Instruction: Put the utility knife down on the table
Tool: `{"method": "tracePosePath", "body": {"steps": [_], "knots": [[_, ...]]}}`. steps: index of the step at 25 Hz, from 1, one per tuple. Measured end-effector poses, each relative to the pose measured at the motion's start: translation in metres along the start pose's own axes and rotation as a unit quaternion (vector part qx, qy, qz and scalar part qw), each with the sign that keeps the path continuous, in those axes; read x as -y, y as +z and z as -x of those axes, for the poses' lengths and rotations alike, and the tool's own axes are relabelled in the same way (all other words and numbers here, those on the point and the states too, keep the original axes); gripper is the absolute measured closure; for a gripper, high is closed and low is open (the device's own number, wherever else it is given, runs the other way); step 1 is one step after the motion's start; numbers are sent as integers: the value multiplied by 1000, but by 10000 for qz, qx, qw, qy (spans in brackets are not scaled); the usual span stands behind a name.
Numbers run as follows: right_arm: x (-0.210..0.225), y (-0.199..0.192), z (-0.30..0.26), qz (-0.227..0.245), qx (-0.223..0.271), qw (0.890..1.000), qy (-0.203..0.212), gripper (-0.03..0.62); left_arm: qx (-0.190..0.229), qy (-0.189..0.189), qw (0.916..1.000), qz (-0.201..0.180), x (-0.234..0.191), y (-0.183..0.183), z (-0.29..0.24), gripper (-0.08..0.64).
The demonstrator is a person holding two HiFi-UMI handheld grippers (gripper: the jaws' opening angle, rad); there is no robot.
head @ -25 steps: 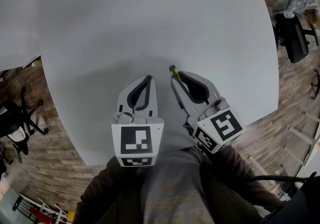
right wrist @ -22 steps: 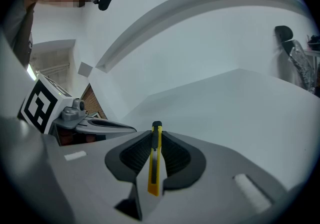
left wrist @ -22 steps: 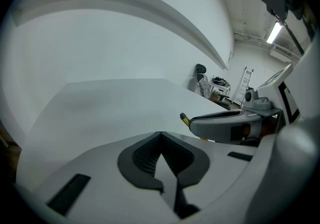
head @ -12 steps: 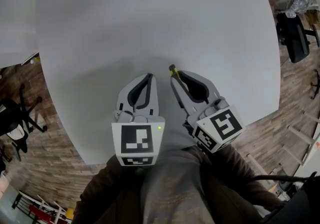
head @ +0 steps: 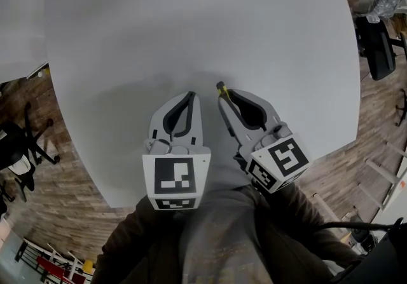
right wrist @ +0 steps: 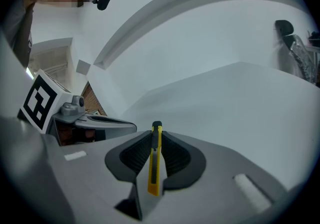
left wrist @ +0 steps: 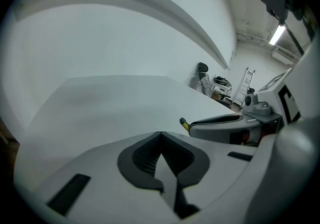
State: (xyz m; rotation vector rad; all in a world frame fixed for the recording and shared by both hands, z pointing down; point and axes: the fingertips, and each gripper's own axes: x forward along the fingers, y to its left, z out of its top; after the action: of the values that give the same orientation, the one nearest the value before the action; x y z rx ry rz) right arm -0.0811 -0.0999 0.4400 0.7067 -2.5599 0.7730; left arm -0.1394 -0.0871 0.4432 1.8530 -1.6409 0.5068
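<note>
Soft, even, greyish light; a faint shadow lies mid-frame on the table (head: pixel 191 22). Both gripper views bulge, with black corners.

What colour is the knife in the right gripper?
Yellow with a black tip and slider; the knife shows best in the right gripper view, clamped between the jaws.

On the head view I only get the tip of the utility knife (head: pixel 220 88) — the right tongs (head: pixel 224 95) cover the rest. The table (head: pixel 191 22) runs off the top edge. In the left gripper view, the clutter (left wrist: pixel 220 83) beyond it is too small for me to tell.
</note>
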Motion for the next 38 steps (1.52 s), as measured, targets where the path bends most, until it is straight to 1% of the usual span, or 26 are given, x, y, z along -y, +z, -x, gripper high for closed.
{"method": "tracePosePath", "body": {"steps": [10,17,38], "knots": [[-3,-11,-9,-92,-92,9999,-5,529,-40,5,10000,74,-8,-7,0,557],[1,-16,-14,-133,-155,9998,-24,529,-88,-61,9999,91,-7,-10,-6,557],[15,-41,-22,-247,-455,9986,-94,529,-230,-82,9996,165,-8,-21,-17,557]]}}
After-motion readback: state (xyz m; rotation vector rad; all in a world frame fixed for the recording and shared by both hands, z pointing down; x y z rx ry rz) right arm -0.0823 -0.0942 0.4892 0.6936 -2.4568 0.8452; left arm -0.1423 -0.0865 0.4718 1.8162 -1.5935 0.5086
